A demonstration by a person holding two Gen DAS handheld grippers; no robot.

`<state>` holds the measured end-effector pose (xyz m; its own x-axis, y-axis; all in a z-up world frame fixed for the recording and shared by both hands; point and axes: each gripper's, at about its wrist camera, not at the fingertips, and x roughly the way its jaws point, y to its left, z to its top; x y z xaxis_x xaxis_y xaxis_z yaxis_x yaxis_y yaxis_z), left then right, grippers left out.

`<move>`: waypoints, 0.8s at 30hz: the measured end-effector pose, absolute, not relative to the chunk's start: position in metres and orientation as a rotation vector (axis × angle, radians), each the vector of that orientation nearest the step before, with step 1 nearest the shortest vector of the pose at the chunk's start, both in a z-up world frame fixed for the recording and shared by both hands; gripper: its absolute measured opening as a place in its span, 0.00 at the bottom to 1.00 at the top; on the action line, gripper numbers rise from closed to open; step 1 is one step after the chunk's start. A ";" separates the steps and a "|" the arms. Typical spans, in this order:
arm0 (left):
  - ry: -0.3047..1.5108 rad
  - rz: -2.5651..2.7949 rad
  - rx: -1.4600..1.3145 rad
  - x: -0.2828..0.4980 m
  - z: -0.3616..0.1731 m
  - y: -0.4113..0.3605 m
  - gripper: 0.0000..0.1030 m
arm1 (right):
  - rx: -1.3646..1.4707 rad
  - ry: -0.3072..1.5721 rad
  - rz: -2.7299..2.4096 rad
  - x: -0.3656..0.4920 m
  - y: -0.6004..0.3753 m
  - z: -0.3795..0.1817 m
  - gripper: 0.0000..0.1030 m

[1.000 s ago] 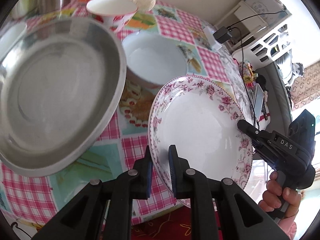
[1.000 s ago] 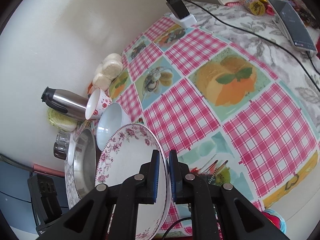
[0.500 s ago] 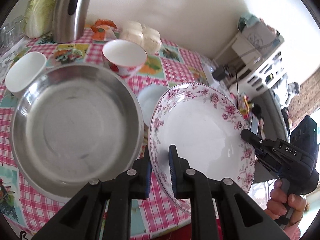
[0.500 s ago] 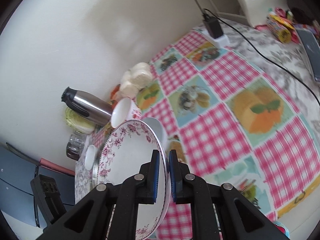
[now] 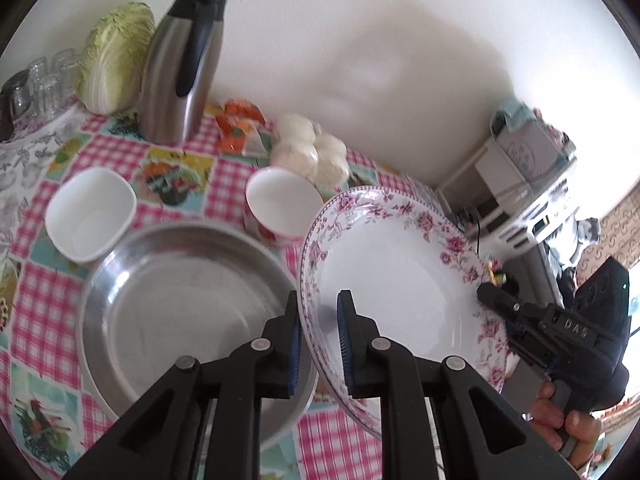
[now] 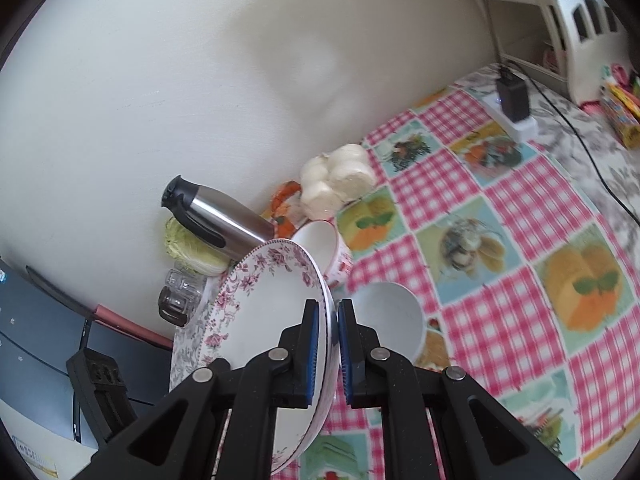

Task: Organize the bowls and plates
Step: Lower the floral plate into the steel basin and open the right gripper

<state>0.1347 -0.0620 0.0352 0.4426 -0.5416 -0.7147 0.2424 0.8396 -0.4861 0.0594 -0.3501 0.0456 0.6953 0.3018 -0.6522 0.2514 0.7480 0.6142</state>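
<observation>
Both the left gripper (image 5: 318, 338) and right gripper (image 6: 328, 346) clamped one floral plate (image 5: 396, 280); one steel basin (image 5: 180, 312) and three white bowls (image 5: 90, 214) sat below

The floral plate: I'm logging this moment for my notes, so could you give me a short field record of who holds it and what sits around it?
held item: floral plate, tilted, off the table
left gripper: shut on the plate's near rim
right gripper: shut on the opposite rim
left of plate: metal basin on the checked tablecloth
behind basin: white dish and red-patterned cup
other bowl: white bowl, right of the plate in the right wrist view
by the wall: steel jug, cabbage, glasses, buns
</observation>
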 end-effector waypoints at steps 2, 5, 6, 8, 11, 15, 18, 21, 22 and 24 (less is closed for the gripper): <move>0.990 -0.481 -0.344 0.142 0.037 -0.059 0.15 | 0.743 0.828 0.040 0.070 -0.346 0.046 0.10; 0.972 -0.461 -0.362 0.151 0.039 -0.050 0.15 | 0.736 0.839 0.048 0.085 -0.340 0.043 0.10; 0.967 -0.459 -0.370 0.152 0.037 -0.047 0.15 | 0.735 0.841 0.053 0.089 -0.338 0.041 0.10; 0.969 -0.454 -0.380 0.155 0.031 -0.041 0.15 | 0.733 0.842 0.070 0.096 -0.334 0.036 0.12; 1.018 -0.409 -0.378 0.160 0.012 -0.035 0.15 | 0.727 0.867 0.090 0.104 -0.326 0.020 0.12; 1.098 -0.366 -0.398 0.168 -0.019 -0.022 0.15 | 0.742 0.930 0.098 0.115 -0.317 -0.007 0.12; 1.144 -0.336 -0.421 0.169 -0.036 -0.009 0.15 | 0.759 0.968 0.119 0.121 -0.308 -0.023 0.12; 1.174 -0.302 -0.440 0.170 -0.047 0.004 0.15 | 0.750 0.995 0.137 0.126 -0.295 -0.032 0.12; 1.181 -0.290 -0.443 0.170 -0.049 0.008 0.15 | 0.738 1.006 0.138 0.128 -0.289 -0.035 0.12; 1.190 -0.265 -0.446 0.168 -0.052 0.017 0.15 | 0.728 1.029 0.145 0.131 -0.279 -0.042 0.12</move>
